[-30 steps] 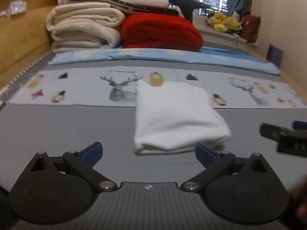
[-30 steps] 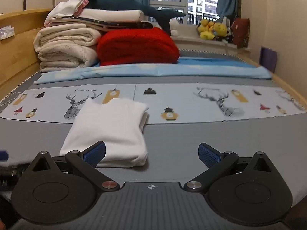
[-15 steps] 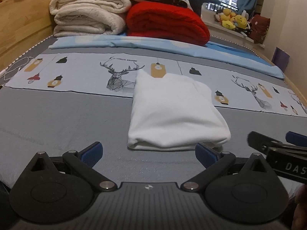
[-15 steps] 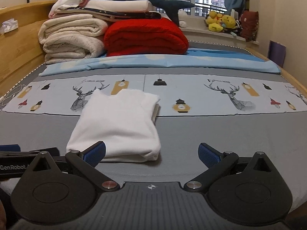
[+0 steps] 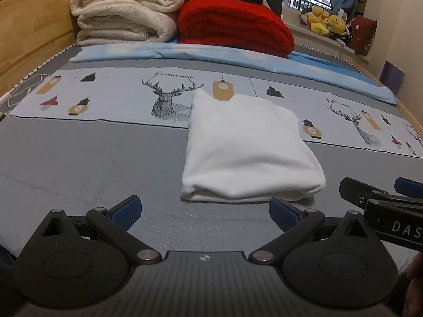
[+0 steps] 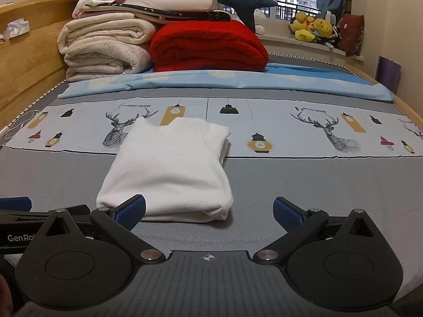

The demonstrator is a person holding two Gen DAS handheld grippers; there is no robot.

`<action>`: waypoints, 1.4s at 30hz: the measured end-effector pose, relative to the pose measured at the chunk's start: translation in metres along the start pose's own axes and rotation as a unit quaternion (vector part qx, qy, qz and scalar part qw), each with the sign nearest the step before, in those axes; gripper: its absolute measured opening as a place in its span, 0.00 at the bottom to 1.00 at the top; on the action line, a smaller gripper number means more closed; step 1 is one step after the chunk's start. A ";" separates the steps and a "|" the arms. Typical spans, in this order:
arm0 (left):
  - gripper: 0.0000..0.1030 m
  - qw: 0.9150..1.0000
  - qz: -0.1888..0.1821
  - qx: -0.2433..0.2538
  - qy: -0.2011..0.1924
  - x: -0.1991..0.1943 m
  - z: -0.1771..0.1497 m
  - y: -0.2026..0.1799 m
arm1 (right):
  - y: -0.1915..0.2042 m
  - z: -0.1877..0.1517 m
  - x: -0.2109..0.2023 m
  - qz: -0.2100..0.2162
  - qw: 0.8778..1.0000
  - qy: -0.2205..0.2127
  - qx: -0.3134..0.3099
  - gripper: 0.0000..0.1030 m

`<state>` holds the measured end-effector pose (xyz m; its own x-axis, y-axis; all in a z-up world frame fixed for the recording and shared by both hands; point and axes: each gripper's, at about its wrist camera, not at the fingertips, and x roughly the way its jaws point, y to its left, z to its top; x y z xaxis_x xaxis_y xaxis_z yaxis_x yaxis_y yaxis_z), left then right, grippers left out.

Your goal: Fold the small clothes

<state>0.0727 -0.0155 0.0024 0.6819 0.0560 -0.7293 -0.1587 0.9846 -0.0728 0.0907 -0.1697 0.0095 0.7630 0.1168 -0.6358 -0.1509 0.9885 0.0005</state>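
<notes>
My left gripper (image 5: 205, 211) spread wide, empty; my right gripper (image 6: 208, 211) likewise. Folded white garment (image 5: 246, 150) lay on bed (image 5: 79, 163) just ahead.

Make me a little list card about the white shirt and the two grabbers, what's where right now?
garment: white shirt, folded into a neat rectangle
resting on: grey bed cover, far edge over the deer-print strip
left gripper: open, holding nothing, just short of the shirt's near edge
right gripper: open, holding nothing, shirt ahead to its left
behind: red blanket beside cream blankets
windowsill: yellow plush toys
</notes>
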 end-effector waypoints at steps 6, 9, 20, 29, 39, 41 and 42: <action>0.99 1.000 0.000 0.009 0.001 0.001 -0.002 -0.003 | -0.002 0.000 -0.001 -0.002 1.000 0.000 -0.002 0.99; 0.99 1.000 -0.001 0.009 0.002 0.001 -0.003 -0.004 | -0.002 0.000 -0.001 -0.004 1.000 0.002 -0.003 0.99; 0.99 1.000 0.000 0.009 0.006 0.003 -0.002 -0.002 | -0.002 -0.001 0.000 -0.004 1.000 0.003 -0.004 0.99; 0.99 1.000 -0.001 0.009 0.008 0.003 -0.002 -0.002 | -0.003 -0.001 0.000 -0.004 1.000 0.004 -0.004 0.99; 0.99 1.000 -0.002 0.008 0.008 0.004 -0.002 -0.002 | -0.003 -0.001 0.000 -0.003 1.000 0.004 -0.005 0.99; 0.99 1.000 -0.003 0.008 0.008 0.004 -0.002 -0.002 | -0.003 -0.001 0.000 -0.003 1.000 0.004 -0.004 0.99; 0.99 1.000 -0.003 0.008 0.008 0.004 -0.002 -0.002 | -0.003 -0.001 0.000 -0.003 1.000 0.004 -0.004 0.99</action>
<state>0.0743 -0.0179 -0.0014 0.6712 0.0477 -0.7398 -0.1433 0.9875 -0.0663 0.0901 -0.1728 0.0087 0.7591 0.1092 -0.6418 -0.1511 0.9885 -0.0105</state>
